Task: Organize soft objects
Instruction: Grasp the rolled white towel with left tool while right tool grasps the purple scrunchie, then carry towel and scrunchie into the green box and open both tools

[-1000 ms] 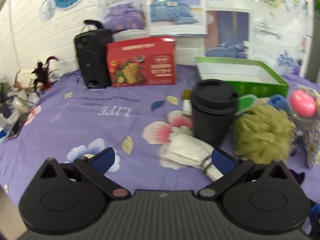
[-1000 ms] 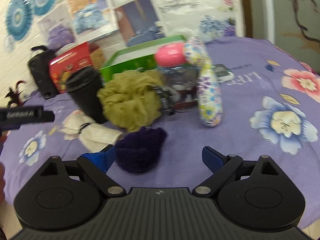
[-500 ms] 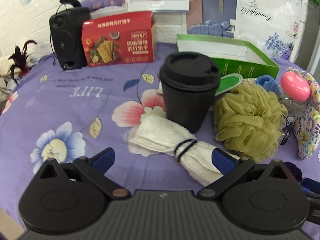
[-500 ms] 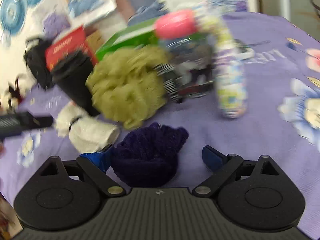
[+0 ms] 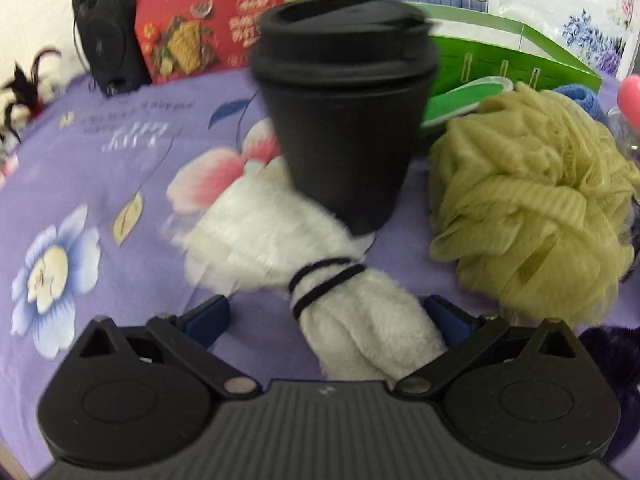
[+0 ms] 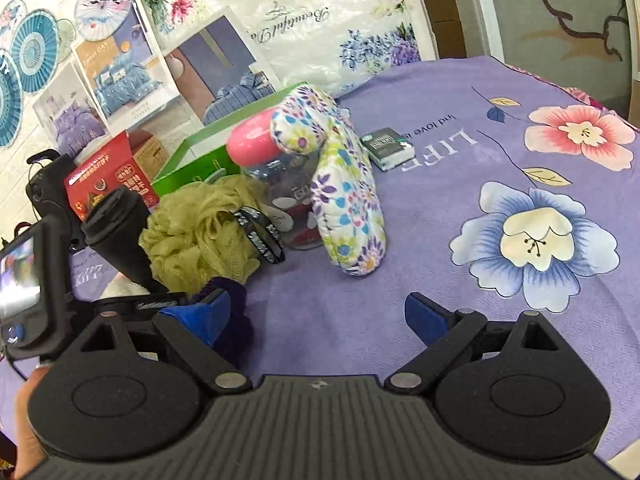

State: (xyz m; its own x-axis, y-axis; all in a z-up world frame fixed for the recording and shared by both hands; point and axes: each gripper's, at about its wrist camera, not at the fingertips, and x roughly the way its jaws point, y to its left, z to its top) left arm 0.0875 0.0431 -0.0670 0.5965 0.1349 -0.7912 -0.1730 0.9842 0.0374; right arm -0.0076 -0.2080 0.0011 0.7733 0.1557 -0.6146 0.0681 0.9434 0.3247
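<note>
A white rolled towel [image 5: 320,264], bound with a black hair tie, lies on the purple floral cloth against a black lidded cup [image 5: 344,112]. My left gripper [image 5: 326,318] is open, and the towel's near end sits between its blue fingertips. An olive mesh bath puff [image 5: 532,208] rests to the right. In the right wrist view, my right gripper [image 6: 314,314] is open over bare cloth. A dark purple knit piece [image 6: 236,308] sits just beside its left fingertip. A floral oven mitt [image 6: 344,184] leans on a jar with a pink lid [image 6: 256,144].
A green open box [image 5: 500,68] stands behind the puff, with a red carton [image 5: 208,32] and a black speaker [image 5: 108,52] further left. Black wristbands [image 6: 260,236] lie by the jar, and a small dark packet [image 6: 390,148] lies beyond the mitt. A hand [image 6: 24,420] shows at bottom left.
My left gripper has moved forward and down until the towel's end lies between its fingers. My right gripper has swung right, so the purple knit piece is now at its left fingertip.
</note>
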